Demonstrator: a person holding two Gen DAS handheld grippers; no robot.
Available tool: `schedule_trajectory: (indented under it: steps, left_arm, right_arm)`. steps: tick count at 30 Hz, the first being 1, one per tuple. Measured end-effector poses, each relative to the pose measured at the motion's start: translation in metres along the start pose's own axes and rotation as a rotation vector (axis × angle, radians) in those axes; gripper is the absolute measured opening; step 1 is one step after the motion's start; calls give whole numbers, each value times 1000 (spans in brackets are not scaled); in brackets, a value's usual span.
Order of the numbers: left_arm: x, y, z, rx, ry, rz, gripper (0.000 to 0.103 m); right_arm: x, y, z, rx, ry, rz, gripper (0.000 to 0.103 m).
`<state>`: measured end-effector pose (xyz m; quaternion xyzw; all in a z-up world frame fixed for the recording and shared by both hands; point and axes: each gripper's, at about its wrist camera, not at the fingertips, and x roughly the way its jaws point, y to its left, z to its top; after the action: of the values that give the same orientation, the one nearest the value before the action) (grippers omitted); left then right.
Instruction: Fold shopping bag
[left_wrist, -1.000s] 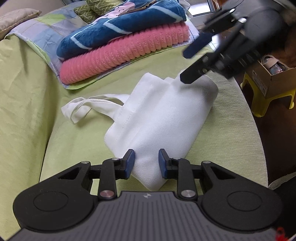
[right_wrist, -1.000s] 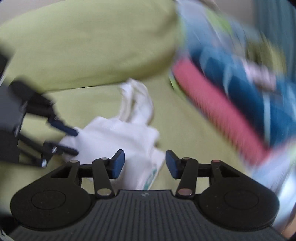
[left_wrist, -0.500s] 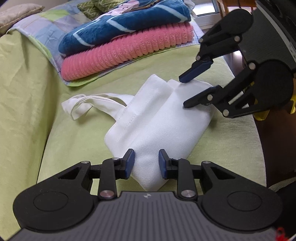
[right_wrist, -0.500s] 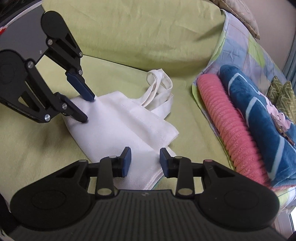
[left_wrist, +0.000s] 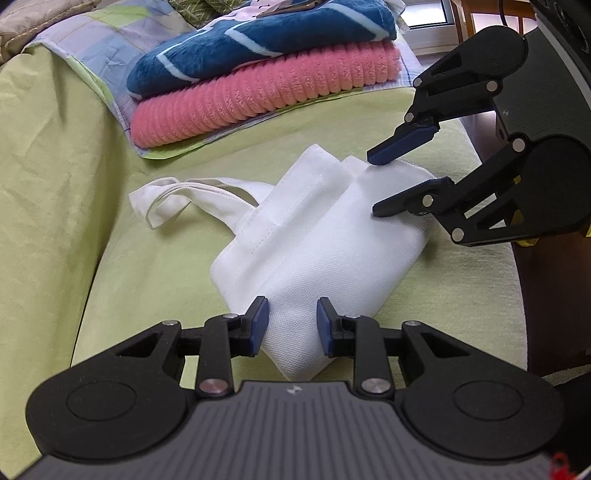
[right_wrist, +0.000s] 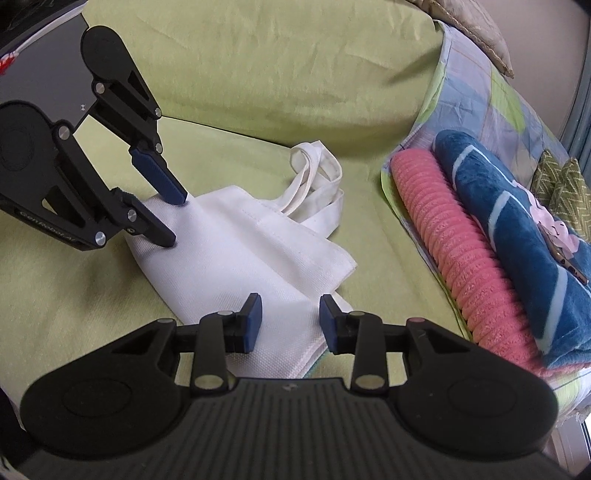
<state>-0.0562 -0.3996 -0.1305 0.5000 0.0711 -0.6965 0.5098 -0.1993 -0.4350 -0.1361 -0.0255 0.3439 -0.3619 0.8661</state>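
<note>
Straddling opposite corners of the white shopping bag (left_wrist: 325, 251) on the green sofa (left_wrist: 122, 280), we hold both grippers' jaws spread.

L gripper (left_wrist: 291, 325): tilted down, jaws part-open, white cloth between pads, pads not pressing. R gripper (right_wrist: 290, 323): same pose, facing L from opposite side, tips nearly touching cloth.

You're looking at a bag (left_wrist: 317, 236) of matt, woven white cloth, lying on a soft green cover (left_wrist: 74, 192); the pink towel (left_wrist: 258, 99) is showing ribbed, fuzzy pile.
</note>
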Motion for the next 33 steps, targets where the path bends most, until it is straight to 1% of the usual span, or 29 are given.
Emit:
schedule_trajectory:
  steps: [9,10,11,12,13,14,17,19,22,25,31,33]
  left_arm:
    - [0,0,0,3,-1,2,33]
    - [-1,-1,-1,12,-3,9,33]
    - [-2,-3,-1,27,-5,20,36]
    - [-4,-6,-3,57,-7,34,37]
    - [-7,-11,-5,100,-9,52,41]
    - [-11,-16,-9,150,-12,75,43]
    - [-21,-33,-25,330,-10,155,46]
    - [-24,-44,-38,439,-1,194,46]
    - [-24,-56,-52,548,6,229,46]
    - [-19,-64,-55,594,9,246,46]
    - [-14,-70,-42,574,-17,233,46]
    - [-14,-71,-42,580,-15,233,46]
  right_arm:
    - [-1,-1,-1,0,-9,6,32]
    - [-2,-2,-2,2,-11,8,32]
    - [-2,-3,-2,3,-12,10,32]
    - [-3,-3,-3,5,-14,13,32]
    - [-3,-4,-3,7,-15,16,32]
    - [-3,-5,-4,11,-18,21,32]
    - [-5,-10,-5,21,-26,38,33]
    - [-5,-12,-5,20,-30,47,33]
    - [-5,-15,-6,28,-31,60,33]
    - [-6,-16,-6,36,-29,67,33]
    - [-7,-16,-5,38,-25,72,33]
    - [-8,-17,-6,38,-25,74,33]
